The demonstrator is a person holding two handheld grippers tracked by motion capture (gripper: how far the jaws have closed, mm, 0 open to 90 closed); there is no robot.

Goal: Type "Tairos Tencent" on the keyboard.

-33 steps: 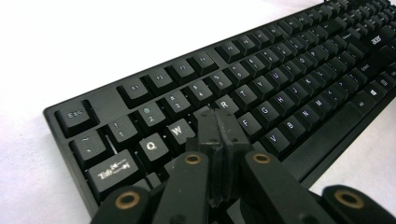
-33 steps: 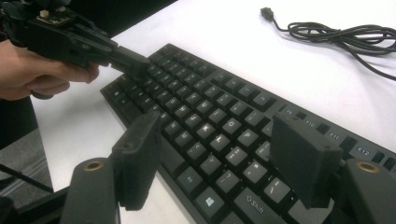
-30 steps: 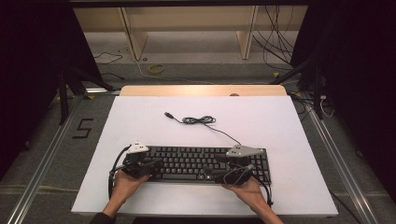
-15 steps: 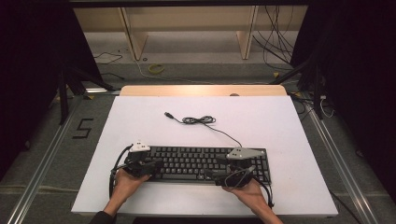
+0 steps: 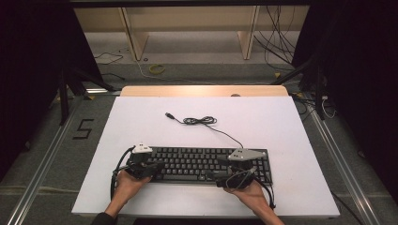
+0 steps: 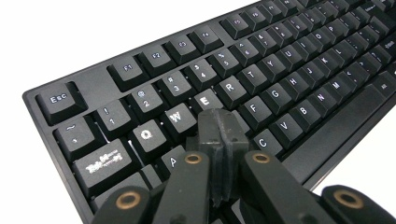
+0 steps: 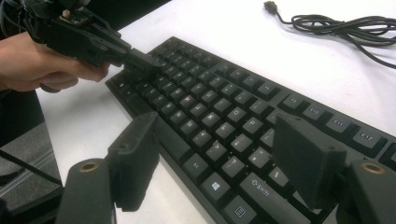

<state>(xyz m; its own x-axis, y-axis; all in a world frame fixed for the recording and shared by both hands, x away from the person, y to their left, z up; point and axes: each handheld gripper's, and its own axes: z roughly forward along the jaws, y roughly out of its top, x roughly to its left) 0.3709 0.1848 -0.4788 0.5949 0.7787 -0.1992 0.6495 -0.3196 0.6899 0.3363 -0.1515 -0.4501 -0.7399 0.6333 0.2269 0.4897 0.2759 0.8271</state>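
A black keyboard [image 5: 197,164] lies along the near edge of the white table [image 5: 281,122]. At its left end a hand holds my left gripper [image 5: 157,166]. Its jaws are shut, pads pressed together with nothing between them, and the tip [image 6: 219,121] sits just below the E key on the keyboard [image 6: 280,70]. My right gripper [image 5: 216,174] is over the keyboard's right half and points left. It stands wide open [image 7: 219,135] above the bottom key rows [image 7: 210,93], with nothing gripped. The left gripper [image 7: 149,63] also shows in the right gripper view, touching down at the far end.
The keyboard's black cable [image 5: 199,121] lies coiled on the table behind it and ends in a USB plug [image 5: 168,114]. A wooden strip [image 5: 202,91] runs along the table's far edge. Cables lie on the floor [image 5: 155,69] beyond.
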